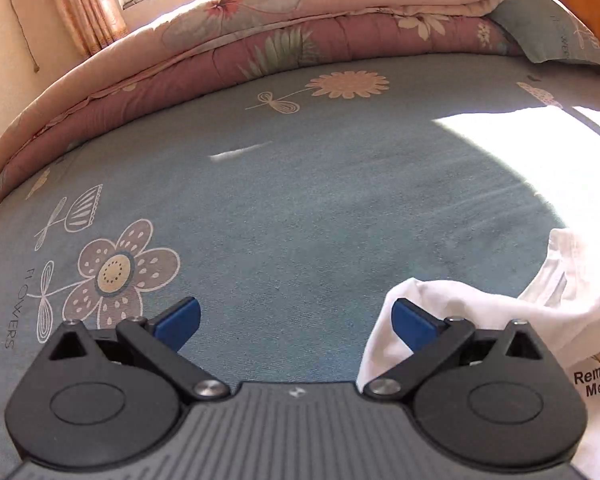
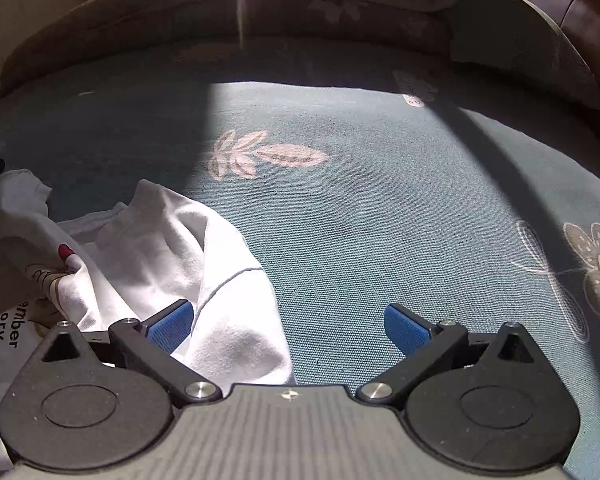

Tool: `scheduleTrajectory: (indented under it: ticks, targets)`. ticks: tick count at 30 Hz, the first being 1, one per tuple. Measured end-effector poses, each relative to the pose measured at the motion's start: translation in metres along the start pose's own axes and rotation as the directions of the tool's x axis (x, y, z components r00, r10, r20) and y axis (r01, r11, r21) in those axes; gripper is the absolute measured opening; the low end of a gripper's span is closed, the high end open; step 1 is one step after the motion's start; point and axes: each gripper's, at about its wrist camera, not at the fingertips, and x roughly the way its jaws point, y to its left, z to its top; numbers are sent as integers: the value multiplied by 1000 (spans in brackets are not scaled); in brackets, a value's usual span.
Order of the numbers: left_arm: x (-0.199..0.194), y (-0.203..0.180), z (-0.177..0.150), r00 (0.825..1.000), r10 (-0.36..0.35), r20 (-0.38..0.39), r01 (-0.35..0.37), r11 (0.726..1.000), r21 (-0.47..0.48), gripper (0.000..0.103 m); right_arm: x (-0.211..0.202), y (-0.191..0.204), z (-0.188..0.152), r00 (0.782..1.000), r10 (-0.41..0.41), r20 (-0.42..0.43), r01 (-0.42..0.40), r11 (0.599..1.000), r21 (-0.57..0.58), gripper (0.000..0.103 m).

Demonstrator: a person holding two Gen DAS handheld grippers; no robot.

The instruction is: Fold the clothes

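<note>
A white T-shirt (image 1: 480, 320) lies crumpled on the blue-green bedsheet (image 1: 300, 200), bunched in loose ridges rather than spread flat or squared into a fold; it fills the lower right of the left wrist view and the lower left of the right wrist view, so it sits between the two tools. The left gripper (image 1: 296, 320) stands with its jaws spread wide and nothing between them, its right blue pad (image 1: 414, 326) just at the edge of the cloth, and the right gripper (image 2: 290, 326) is likewise spread and empty-handed, its left blue pad (image 2: 172, 326) lying against a hanging fold of the shirt. That flanking position, one tool on each side of the heap, would suit taking the garment by two edges, though whether it is about to be picked up or has just been let go cannot be settled here. The broad bare stretch of sheet ahead gives room to lay cloth out flat, and the rolled floral quilt (image 1: 260, 40) is pushed to the top of the frame, out of the working space. Printed black lettering on the shirt reads "Remem" over "Mem o" at the lower right of the left view, and "mber" over "ory" at the lower left of the right view, beside a cartoon drawing with a red spot (image 2: 65, 251). The sheet carries the word "FLOWERS" (image 1: 18, 312) beside a flower motif at lower left.
</note>
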Motion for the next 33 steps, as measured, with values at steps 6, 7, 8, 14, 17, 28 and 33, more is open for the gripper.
scheduleTrajectory:
  ticks: [6,7,8,14,17,28,33]
  targets:
    - [6,-28,-26,984,-70,-161,97,982,162,102,-18,8,-4,999,35,28,-35,999,-13,103]
    - [15,-31,-29,980,-46,-194,82,980,179,102,-19,9,-3,999,38,28,-38,999,-12,103]
    - [25,-30,-31,977,-21,-214,63,980,189,102,-19,11,-3,999,41,29,-41,999,-11,103]
    - [52,12,2,988,91,-127,-86,995,42,102,-20,10,-5,999,37,27,-37,999,2,103]
    - [74,25,15,978,107,-179,-112,994,-20,103,-21,8,-7,999,32,25,-32,999,9,103]
    - [16,-2,-10,990,45,-133,-39,998,49,102,-64,2,-42,998,60,34,-62,997,36,103]
    - [-53,-41,-40,992,-99,-81,105,991,81,102,-102,3,-87,997,73,-3,-73,997,29,103]
